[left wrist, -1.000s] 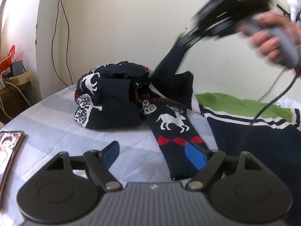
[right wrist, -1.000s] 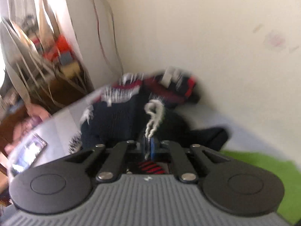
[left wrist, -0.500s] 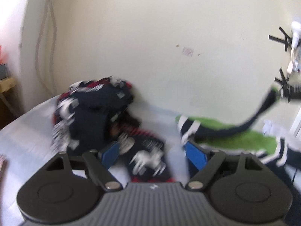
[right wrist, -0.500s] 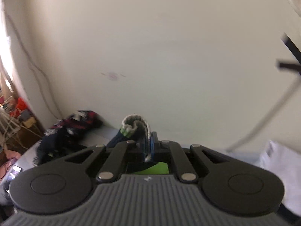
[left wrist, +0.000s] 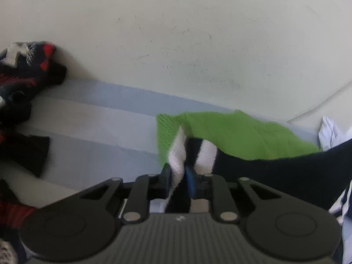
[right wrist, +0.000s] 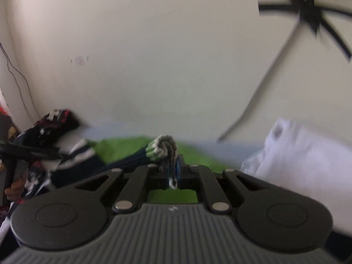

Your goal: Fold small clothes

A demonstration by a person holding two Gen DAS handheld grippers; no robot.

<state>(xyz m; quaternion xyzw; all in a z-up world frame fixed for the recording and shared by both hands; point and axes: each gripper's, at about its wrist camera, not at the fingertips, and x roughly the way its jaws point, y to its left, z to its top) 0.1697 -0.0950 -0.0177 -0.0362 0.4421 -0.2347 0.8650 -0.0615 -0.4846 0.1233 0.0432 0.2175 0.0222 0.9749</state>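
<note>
Above the striped bed sheet [left wrist: 92, 118], the left gripper [left wrist: 179, 177] has just closed its fingers on the white-striped end of a navy-and-green sock [left wrist: 253, 165]; the right gripper [right wrist: 173, 169] clamps its other, green-tipped end, stretching it over green fabric [right wrist: 123, 147].

We see a knitted garment [left wrist: 233, 136] in bright green, with a cuff banded white and navy and a plain navy sleeve running off from it. In the right wrist view its gathered edge [right wrist: 161, 148] shows green, white and grey ribbing above navy knit. The heap of patterned socks [left wrist: 24, 66] is navy with white figures and red diamonds and stripes. The bed sheet [left wrist: 105, 118] carries broad pale blue and white stripes. A crumpled cloth [right wrist: 303, 154] is plain white. The wall [left wrist: 176, 44] is cream, and the gripper pads [left wrist: 191, 181] are blue on black fingers.
</note>
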